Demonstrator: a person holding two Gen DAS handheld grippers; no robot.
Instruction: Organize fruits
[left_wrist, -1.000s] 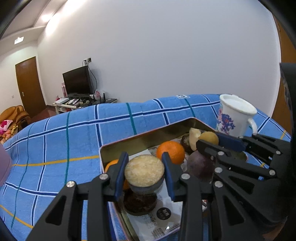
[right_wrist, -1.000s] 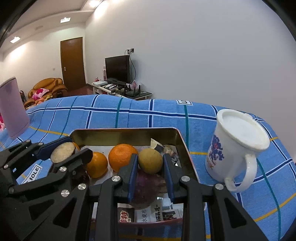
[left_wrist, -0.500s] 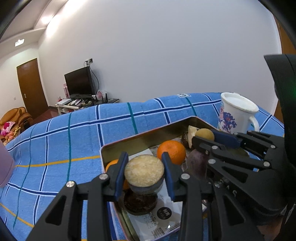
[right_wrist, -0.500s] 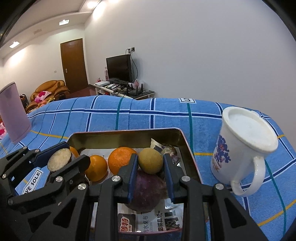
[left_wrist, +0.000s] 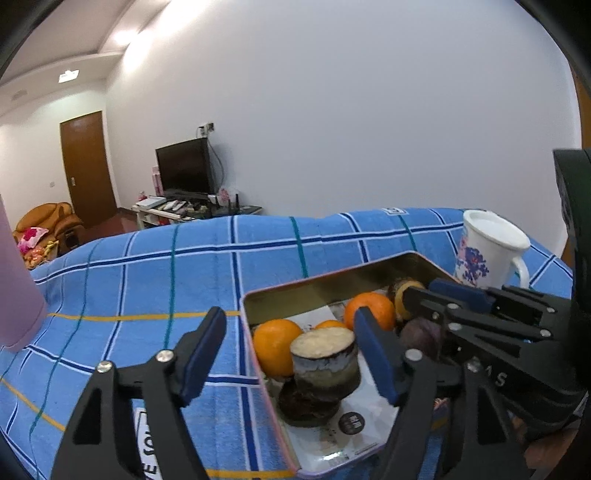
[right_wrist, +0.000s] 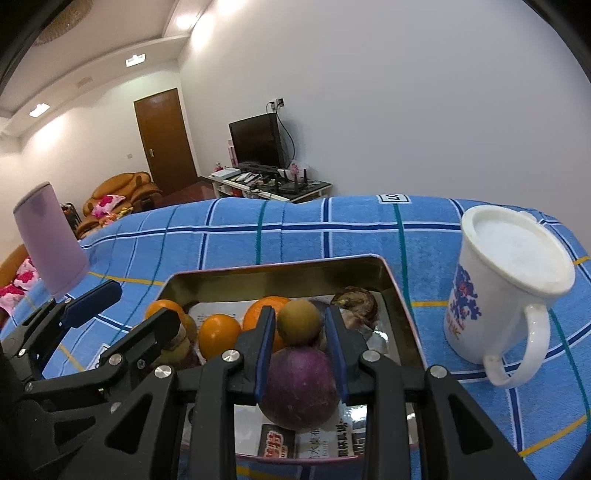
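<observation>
Two claws: left claw (left_wrist: 291, 354) opening; right claw (right_wrist: 301, 338) grips purple fruit (right_wrist: 300, 387).

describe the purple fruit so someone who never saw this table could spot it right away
Find the shallow gold metal tin on the blue plaid cloth, left of the white mug. At the tin's near edge, the right gripper is shut on the purple fruit. It is the only purple, smooth, round piece; the oranges and a small yellow-brown fruit lie behind it.

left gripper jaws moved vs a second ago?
Yes. The left gripper jaws are opening: its left finger now sits outside the tin rim, clear of the cut fruit piece.
</observation>
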